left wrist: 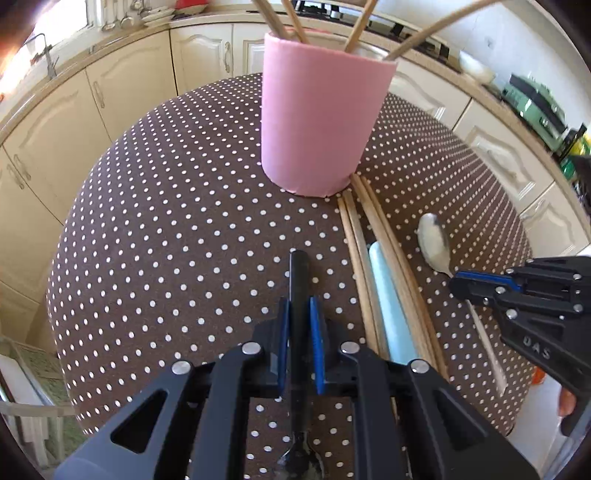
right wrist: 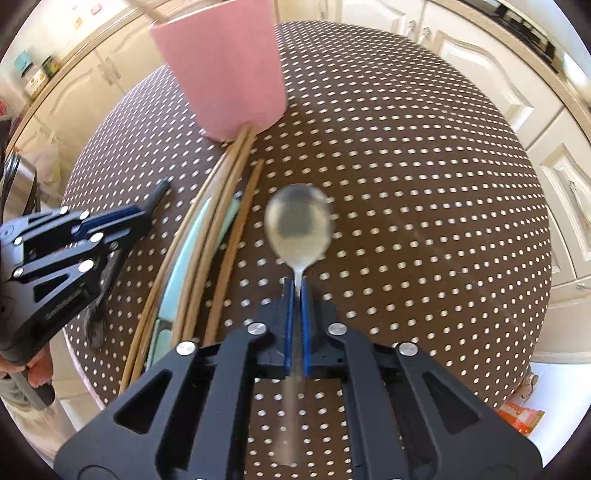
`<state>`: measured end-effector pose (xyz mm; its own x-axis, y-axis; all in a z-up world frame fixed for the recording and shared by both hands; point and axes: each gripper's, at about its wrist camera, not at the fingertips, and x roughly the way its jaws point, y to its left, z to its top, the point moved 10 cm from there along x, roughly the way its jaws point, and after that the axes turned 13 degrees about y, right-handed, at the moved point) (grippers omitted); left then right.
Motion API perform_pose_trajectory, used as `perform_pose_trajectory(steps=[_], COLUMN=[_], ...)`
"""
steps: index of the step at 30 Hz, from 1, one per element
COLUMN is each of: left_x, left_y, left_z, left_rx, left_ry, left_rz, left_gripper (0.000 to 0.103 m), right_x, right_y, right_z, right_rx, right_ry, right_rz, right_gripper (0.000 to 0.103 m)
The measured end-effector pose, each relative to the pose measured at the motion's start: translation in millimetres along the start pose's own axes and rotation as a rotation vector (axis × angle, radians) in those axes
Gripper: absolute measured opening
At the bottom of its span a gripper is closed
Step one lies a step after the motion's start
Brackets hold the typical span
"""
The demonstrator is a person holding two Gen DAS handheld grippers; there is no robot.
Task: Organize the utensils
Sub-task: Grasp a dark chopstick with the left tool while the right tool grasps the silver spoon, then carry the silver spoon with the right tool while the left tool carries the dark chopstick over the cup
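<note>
A pink holder [left wrist: 317,118] stands on the dotted table [left wrist: 177,229] with several wooden sticks [left wrist: 360,26] in it; it also shows in the right wrist view [right wrist: 225,70]. My left gripper [left wrist: 300,306] is shut on a black-handled utensil [left wrist: 298,273], handle pointing at the holder. My right gripper [right wrist: 297,291] is shut on a metal spoon [right wrist: 299,225], bowl forward; it appears in the left wrist view [left wrist: 458,284] with the spoon [left wrist: 434,243]. Wooden chopsticks [left wrist: 373,236] and a pale blue utensil [left wrist: 388,302] lie between the grippers.
Cream kitchen cabinets [left wrist: 122,81] and a counter curve behind the table. A stove top [left wrist: 369,14] and dishes sit on the counter. An orange packet [right wrist: 521,417] lies below the table edge at right.
</note>
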<state>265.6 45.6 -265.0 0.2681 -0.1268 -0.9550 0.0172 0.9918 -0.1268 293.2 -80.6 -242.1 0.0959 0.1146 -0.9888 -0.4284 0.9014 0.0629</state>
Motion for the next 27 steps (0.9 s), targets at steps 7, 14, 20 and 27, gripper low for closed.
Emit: perform_pose_trajectory(steps=[7, 14, 20, 27], left_x=[-43, -88, -115, -142], left_y=[-5, -21, -30, -31], left_z=[8, 16, 16, 37], left_rx=[0.001, 0.029, 0.046, 0.006], left_ry=[-0.186, -0.386, -0.53, -0.711], left_rz=[-0.072, -0.133, -0.184, -0.192], left_gripper=[0.011, 0.011, 0.011, 0.011], right_x=[-18, -56, -98, -151], right_y=[-25, -37, -36, -11], right_z=[0, -1, -10, -2], right_rx=[0.074, 0.119, 0.119, 0.063], right_ry=[-0.158, -0.378, -0.562, -0.719], right_rz=[0.099, 0.234, 0.291, 0.331], right_gripper=[0.004, 0.004, 0.004, 0.004])
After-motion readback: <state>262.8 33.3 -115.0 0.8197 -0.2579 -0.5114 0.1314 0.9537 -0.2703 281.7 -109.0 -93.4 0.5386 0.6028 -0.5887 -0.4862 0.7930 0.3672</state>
